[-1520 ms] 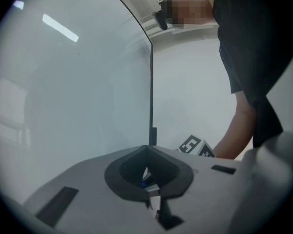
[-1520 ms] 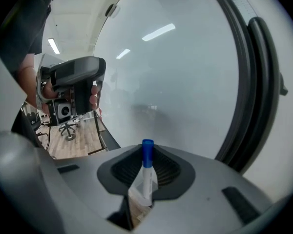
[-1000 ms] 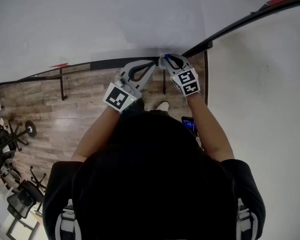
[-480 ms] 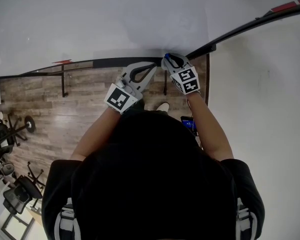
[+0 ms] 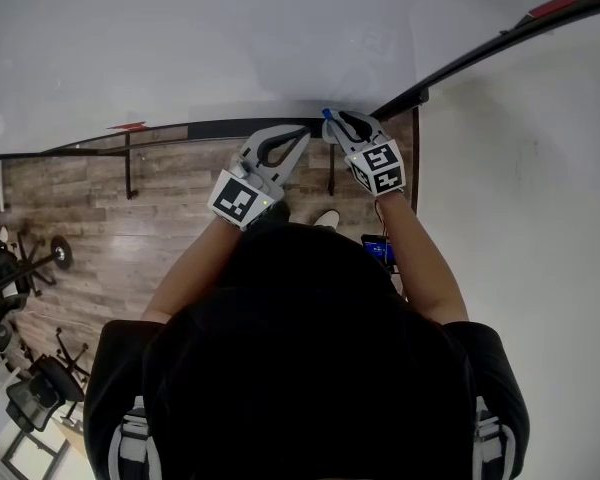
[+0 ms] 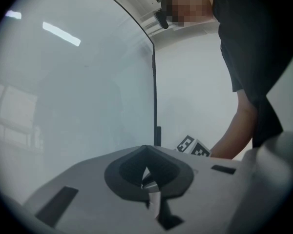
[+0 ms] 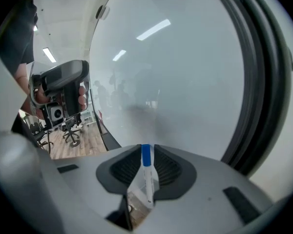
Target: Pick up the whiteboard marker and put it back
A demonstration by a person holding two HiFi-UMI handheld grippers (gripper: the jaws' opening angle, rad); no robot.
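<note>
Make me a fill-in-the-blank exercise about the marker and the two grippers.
The whiteboard marker has a ____ cap.
It stands between the jaws of the ____ gripper.
The left gripper holds ____.
Missing words: blue; right; nothing.
Note: the right gripper's jaws have just been opening, with the whiteboard marker between them.

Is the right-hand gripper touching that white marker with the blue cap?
Touching. In the right gripper view the white, blue-capped marker stands between the right gripper's jaws, both pad tips against its cap, though the jaws have just been opening.
</note>
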